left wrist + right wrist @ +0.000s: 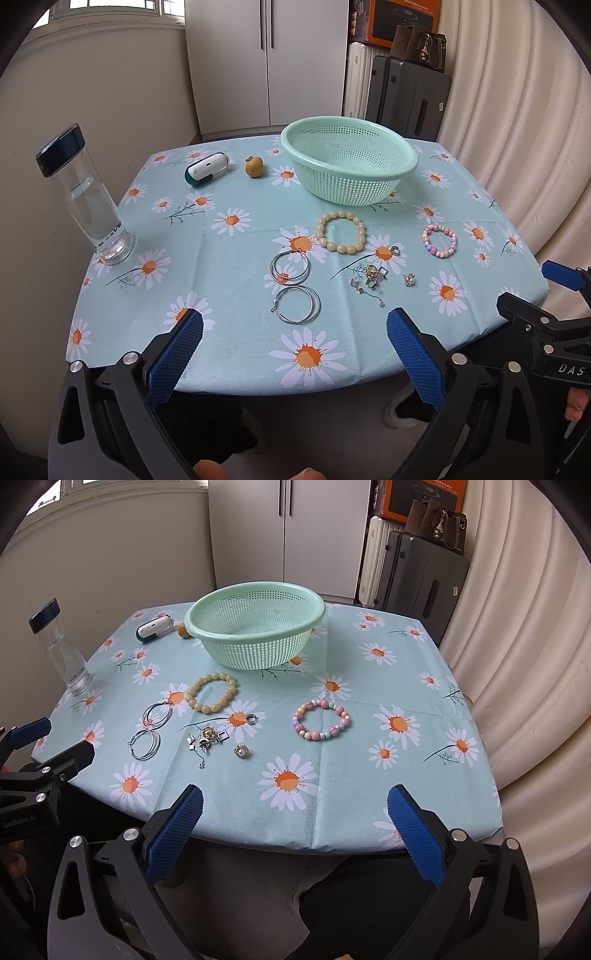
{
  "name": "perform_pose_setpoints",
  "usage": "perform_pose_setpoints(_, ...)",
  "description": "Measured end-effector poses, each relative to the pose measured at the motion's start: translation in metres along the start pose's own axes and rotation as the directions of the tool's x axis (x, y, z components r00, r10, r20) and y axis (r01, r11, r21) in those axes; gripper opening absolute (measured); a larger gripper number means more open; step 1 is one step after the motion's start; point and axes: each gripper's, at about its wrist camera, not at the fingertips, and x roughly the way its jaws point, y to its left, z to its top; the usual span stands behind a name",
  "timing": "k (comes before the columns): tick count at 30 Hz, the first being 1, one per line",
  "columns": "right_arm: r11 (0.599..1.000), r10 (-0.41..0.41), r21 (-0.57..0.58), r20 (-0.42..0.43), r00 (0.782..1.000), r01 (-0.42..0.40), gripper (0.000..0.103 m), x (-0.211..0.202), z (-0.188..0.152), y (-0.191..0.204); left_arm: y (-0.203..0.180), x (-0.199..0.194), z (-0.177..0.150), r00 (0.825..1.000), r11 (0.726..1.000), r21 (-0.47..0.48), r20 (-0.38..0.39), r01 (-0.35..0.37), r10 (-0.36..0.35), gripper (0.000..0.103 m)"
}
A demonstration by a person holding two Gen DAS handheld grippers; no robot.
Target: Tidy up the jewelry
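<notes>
Jewelry lies loose on the daisy tablecloth (236,280), all in front of the green basket (349,162), which holds nothing. Nearest the basket is the cream bracelet (340,232); the pink bracelet (320,720) sits to its right, well apart. Two pairs of hoops (291,286) lie nearer the table's front edge, with small earrings (373,280) just beside them. Left gripper (295,350) and right gripper (295,827) both hover at the front edge, jaws wide, empty.
</notes>
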Motion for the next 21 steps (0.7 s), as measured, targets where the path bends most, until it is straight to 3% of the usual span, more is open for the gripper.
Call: perform_pose_setpoints(21, 1.000, -0.006, -0.012, 0.005, 1.000, 0.006, 0.099, -0.0046, -0.0015, 0.0016, -0.0007, -0.0026, -0.0037, 0.999, 0.999, 0.018, -0.017, 0.027, -0.027, 0.097)
